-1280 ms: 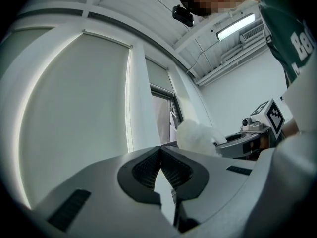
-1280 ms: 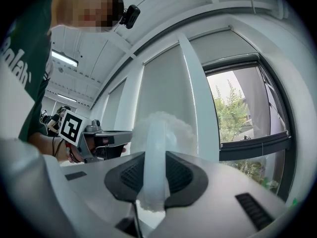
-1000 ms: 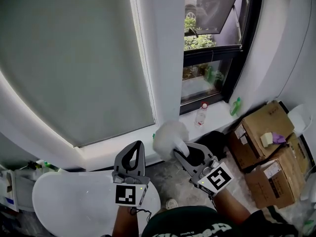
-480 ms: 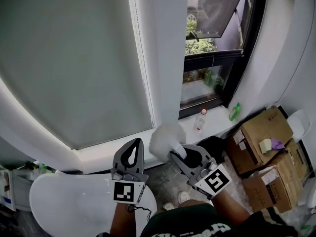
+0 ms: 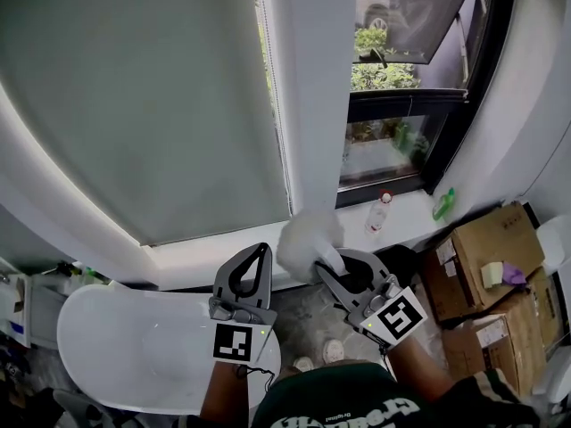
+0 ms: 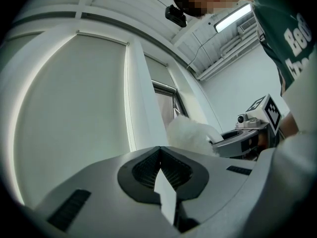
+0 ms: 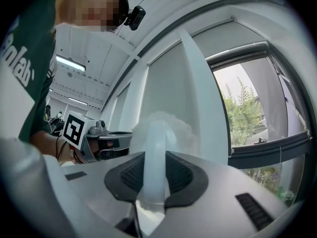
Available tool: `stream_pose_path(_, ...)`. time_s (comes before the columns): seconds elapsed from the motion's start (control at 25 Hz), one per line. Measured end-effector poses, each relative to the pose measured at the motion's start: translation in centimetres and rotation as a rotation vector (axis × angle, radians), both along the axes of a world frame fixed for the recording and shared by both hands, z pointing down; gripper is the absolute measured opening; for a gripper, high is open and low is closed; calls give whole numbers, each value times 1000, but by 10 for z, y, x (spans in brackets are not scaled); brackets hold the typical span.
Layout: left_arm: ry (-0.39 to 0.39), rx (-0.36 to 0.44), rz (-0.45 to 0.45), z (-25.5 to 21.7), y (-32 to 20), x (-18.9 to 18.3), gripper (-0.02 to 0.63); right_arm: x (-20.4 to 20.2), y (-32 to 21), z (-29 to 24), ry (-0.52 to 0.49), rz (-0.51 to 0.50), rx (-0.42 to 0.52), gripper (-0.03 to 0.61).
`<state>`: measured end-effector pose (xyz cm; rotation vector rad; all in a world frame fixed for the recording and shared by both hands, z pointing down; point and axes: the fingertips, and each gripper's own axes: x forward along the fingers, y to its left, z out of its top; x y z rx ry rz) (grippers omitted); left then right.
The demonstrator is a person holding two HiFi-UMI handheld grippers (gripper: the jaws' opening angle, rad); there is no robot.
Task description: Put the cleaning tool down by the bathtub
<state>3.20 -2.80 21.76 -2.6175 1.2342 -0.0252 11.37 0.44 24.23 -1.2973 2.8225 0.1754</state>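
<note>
- Step in hand, as judged: carry. The right gripper [image 5: 332,270] clamps the handle of the cleaning tool [image 5: 308,237], which is held aloft and not yet set down.
- Next move: lower it beside the bathtub [image 5: 125,355], at 8 o'clock from the tool, then let go.
- Left gripper [image 5: 252,270]: jaws closed together, empty.
- Tool: fluffy white rounded head, smooth translucent handle.
- Bathtub: glossy white, oval.

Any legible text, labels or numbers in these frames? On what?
No text reads clearly.
Shirt print: white letters, cut off and blurred, unreadable.
Cardboard box labels: too small to read.
Bottle label: too small to read.
Square markers: black-and-white patterns only, no letters.
</note>
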Motion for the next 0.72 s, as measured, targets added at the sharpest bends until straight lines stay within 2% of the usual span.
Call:
stream_pose_path(0.2,10,-28,-12,6,-1,10,8,10,0,9,3,4,-46,92)
stream_pose_path(0.32,17,-25,-19,4,-2,15,8,17,0,7,-10,7,-30,92)
stream_pose_path(0.48,8,-33,-22,10,1,23,8,29,2,11,39,30,-4,92)
stream_pose_path(0.6,10,-46,-40,15,4,25,8,27,2,15,50,7,-13,92)
stream_pose_path(0.72,-4,-62,-89,21,7,18,8,19,2,17,20,-44,-23,92)
